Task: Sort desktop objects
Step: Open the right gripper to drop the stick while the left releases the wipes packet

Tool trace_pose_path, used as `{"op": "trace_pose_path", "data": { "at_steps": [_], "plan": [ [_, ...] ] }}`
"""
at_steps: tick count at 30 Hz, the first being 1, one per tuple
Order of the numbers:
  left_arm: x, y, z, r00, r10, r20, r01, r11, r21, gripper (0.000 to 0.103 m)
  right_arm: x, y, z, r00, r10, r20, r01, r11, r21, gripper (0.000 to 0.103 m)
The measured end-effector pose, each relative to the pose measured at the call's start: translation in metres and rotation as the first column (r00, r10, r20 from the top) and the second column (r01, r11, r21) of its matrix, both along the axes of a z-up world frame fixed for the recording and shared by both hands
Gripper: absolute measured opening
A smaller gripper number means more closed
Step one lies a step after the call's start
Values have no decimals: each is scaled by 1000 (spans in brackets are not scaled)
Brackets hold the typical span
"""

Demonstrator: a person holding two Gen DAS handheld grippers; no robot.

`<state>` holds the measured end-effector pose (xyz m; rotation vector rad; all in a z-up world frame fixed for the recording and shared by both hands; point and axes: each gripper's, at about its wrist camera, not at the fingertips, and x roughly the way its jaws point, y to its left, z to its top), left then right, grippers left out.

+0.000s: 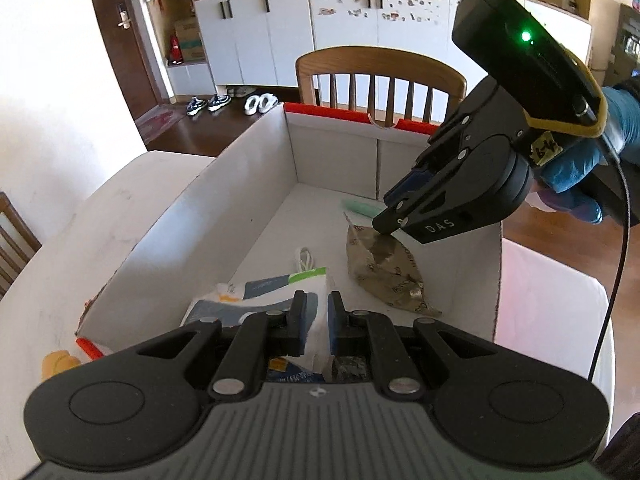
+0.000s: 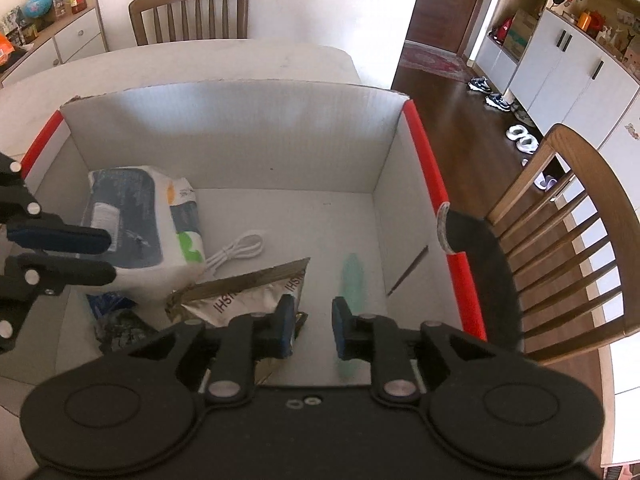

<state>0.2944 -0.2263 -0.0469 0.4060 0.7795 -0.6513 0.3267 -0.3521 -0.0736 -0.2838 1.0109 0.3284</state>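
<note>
A white cardboard box [image 1: 332, 148] [image 2: 240, 132] with red edges stands on the table. In it lie a tissue pack [image 1: 256, 292] [image 2: 132, 216], a coiled white cable [image 1: 305, 260] [image 2: 240, 250], a crumpled foil pouch [image 1: 384, 272] [image 2: 244, 296] and a pale green item [image 1: 360, 207] [image 2: 352, 280]. My right gripper [image 2: 313, 320] [image 1: 386, 220] reaches down into the box, open, with its tips at the pouch's upper corner; nothing is pressed between the pads. My left gripper [image 1: 318, 320] [image 2: 110, 256] hovers over the tissue pack, shut and holding nothing.
A dark crumpled packet [image 2: 120, 328] lies in the box corner near the tissue pack, and a thin dark stick [image 2: 408, 270] leans by the right wall. Wooden chairs [image 1: 380, 64] [image 2: 560, 216] stand close to the white table [image 2: 200, 60]. A yellow object [image 1: 58, 364] sits outside the box.
</note>
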Motion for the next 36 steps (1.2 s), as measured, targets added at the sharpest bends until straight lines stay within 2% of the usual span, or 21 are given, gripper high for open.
{"op": "trace_pose_path", "data": {
  "at_steps": [5,16,18,28,36],
  "plan": [
    [-12,6,10,1000,16,11,-15,999,-33,9,-7,-2,6,1000,5,2,-5,1000,8,30],
    [-39,30,34,996,85,27,-81,988,-134,10,-22,1,33,1000,7,27,-9,998,57,34],
    [-44,35,39,994,101,28,-96,984,-150,10,-25,1,39,999,4,32,-6,997,78,38],
    [-71,59,53,987,154,50,-144,976,-165,10,-48,14,64,997,13,80,-26,988,153,47],
    [-95,89,59,978,204,54,-189,960,-206,10,-64,40,83,992,43,116,-66,977,202,53]
  ]
}}
